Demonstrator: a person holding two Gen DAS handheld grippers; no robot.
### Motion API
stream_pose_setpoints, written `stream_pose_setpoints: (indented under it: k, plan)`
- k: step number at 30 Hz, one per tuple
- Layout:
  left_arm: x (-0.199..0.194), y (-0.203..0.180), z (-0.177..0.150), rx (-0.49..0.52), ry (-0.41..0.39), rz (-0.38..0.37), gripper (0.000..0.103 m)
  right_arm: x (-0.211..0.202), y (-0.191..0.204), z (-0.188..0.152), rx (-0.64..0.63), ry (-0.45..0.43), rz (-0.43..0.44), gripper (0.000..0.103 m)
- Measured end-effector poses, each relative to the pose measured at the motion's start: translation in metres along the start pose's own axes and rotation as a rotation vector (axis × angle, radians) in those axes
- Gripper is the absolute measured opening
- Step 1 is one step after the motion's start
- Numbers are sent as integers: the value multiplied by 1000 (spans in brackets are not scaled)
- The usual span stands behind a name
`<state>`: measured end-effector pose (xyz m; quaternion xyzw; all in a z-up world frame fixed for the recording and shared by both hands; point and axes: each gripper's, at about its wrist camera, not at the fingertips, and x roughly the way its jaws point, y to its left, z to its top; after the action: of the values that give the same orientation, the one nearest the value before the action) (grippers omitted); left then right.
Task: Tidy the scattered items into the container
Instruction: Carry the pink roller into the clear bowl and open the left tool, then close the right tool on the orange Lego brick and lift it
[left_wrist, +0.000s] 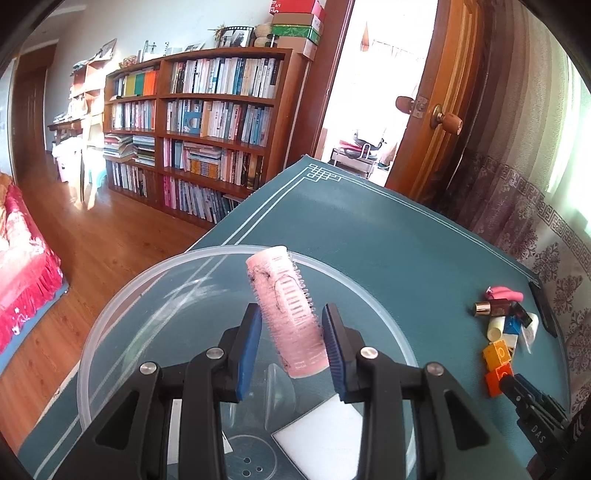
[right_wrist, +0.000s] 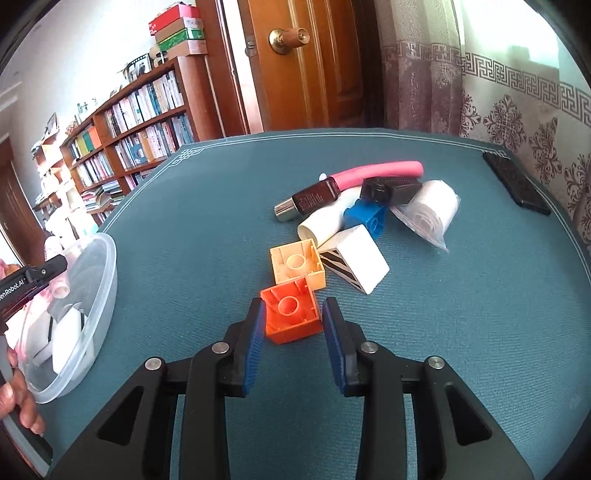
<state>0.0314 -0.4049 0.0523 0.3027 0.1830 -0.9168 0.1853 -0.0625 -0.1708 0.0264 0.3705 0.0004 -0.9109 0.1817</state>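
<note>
While your left gripper (left_wrist: 291, 347) hangs over the bowl (left_wrist: 110, 325), its pads (left_wrist: 247, 354) stand either side of a pink roller (left_wrist: 288, 314); the right pad touches the roller, the left shows a thin gap, so you cannot tell whether the grip is firm. Down in the clear bowl lie a white block (left_wrist: 321, 432) and a clear cup-like piece (left_wrist: 280, 387). From your right wrist view the bowl (right_wrist: 99, 280) sits at the left edge of the teal mat (right_wrist: 461, 332), with white items showing through its wall.

Your right gripper (right_wrist: 293, 332) is spread apart around an orange brick (right_wrist: 291, 314), which lies hollow side up on the mat; the left pad is at the brick's edge, the right pad just clear of it. Touching that brick from behind is a yellow brick (right_wrist: 297, 266), then a white box (right_wrist: 358, 262), a white tube (right_wrist: 321, 225), a blue brick (right_wrist: 365, 218), a dark bottle (right_wrist: 310, 201), a bagged white roll (right_wrist: 432, 210), a black piece (right_wrist: 391, 190) and a pink tube (right_wrist: 380, 171). Farther right, by the curtain, lies a black phone (right_wrist: 517, 182).
</note>
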Motion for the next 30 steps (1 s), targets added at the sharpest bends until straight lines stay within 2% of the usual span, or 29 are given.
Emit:
stream_pose_setpoints:
  k: [2,4,8,10,12,15,16,19,20,25,30]
  plan:
    - [1,4,0,-17,7,-10,38,2,1,0,-4,2,-2,38]
    - [1,5,1,-21,7,-16,38,4,-1,0,-2,7,-10,49]
    - [-1,8,1,-44,12,-45,44,8,-4,-1,9,17,-8,54]
    - [-3,10,1,-62,7,-43,67,10,-4,0,9,20,-7,54]
    - [-6,13,1,-82,-5,-34,80,11,-4,1,5,23,-4,54]
    - [-8,16,3,-102,-13,-33,81,16,-2,0,0,41,-1,54]
    - [-8,17,3,-109,-13,-35,81,17,-2,0,1,44,0,51]
    - [-8,20,3,-128,-11,-42,81,18,-2,0,1,55,7,31]
    - [-9,21,3,-133,-12,-42,81,18,-2,0,0,57,10,27]
    - [-12,25,4,-151,-20,-41,81,10,6,0,2,45,49,25]
    - [-14,30,8,-164,-35,-18,81,-5,26,6,8,26,138,25]
